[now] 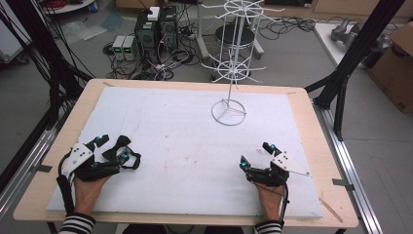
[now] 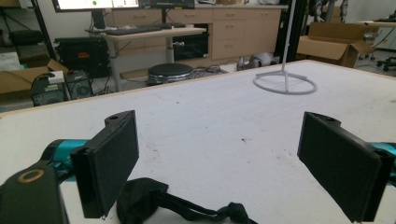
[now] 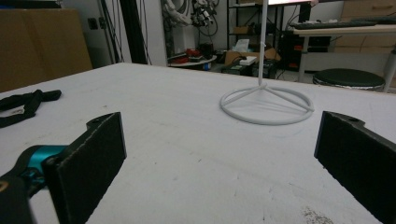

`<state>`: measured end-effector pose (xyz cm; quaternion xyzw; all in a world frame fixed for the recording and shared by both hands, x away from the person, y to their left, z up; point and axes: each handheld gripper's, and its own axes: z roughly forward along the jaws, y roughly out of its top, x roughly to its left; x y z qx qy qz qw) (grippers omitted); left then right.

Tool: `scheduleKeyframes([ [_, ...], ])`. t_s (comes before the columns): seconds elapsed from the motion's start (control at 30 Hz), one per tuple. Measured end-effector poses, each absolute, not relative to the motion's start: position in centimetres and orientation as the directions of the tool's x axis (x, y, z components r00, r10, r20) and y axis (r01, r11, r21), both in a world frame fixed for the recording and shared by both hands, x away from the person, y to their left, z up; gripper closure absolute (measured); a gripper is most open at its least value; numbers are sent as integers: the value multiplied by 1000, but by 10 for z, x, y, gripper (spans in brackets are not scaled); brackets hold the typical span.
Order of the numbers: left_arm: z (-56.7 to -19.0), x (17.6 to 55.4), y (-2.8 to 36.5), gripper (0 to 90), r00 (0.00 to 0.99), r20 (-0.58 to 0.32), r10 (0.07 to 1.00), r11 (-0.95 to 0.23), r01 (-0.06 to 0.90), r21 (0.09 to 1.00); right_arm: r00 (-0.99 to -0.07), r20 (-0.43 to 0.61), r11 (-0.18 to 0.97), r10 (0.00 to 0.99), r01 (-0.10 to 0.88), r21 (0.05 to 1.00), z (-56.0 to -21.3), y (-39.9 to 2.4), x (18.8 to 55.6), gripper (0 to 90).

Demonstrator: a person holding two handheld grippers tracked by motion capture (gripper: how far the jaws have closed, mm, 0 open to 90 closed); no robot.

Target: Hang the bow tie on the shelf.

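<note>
Overhead, rack (image 1: 234, 53) hooks, grippers' views, base

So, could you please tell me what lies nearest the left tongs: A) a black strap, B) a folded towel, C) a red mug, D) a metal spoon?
A: a black strap lies on the white mat right by the open left tongs.

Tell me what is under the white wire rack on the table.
The white wire rack stands by its ring base on the white mat, which covers most of the wooden table. Inside the ring the mat is bare. The tabletop beneath the mat is hidden.
</note>
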<state>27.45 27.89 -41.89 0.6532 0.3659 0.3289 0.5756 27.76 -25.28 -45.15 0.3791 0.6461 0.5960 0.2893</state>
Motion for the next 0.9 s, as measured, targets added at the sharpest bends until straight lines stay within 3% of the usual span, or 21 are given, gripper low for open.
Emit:
scheduleKeyframes([
  [0.2, -393, 283, 293, 123, 532, 22, 847, -116, 144, 983, -544, 79, 1, 835, 145, 989, -451, -253, 278, 10],
  [0.33, -382, 291, 301, 106, 537, -5, 844, -140, 228, 964, -544, 79, 1, 835, 145, 989, -452, -253, 278, 10],
  [0.67, -382, 309, 299, 112, 562, 26, 827, -300, 401, 866, -544, 80, 0, 835, 146, 989, -452, -253, 277, 10],
  [0.9, -381, 322, 299, 128, 590, 28, 807, -366, 462, 808, -542, 83, -2, 836, 148, 989, -452, -253, 277, 10],
])
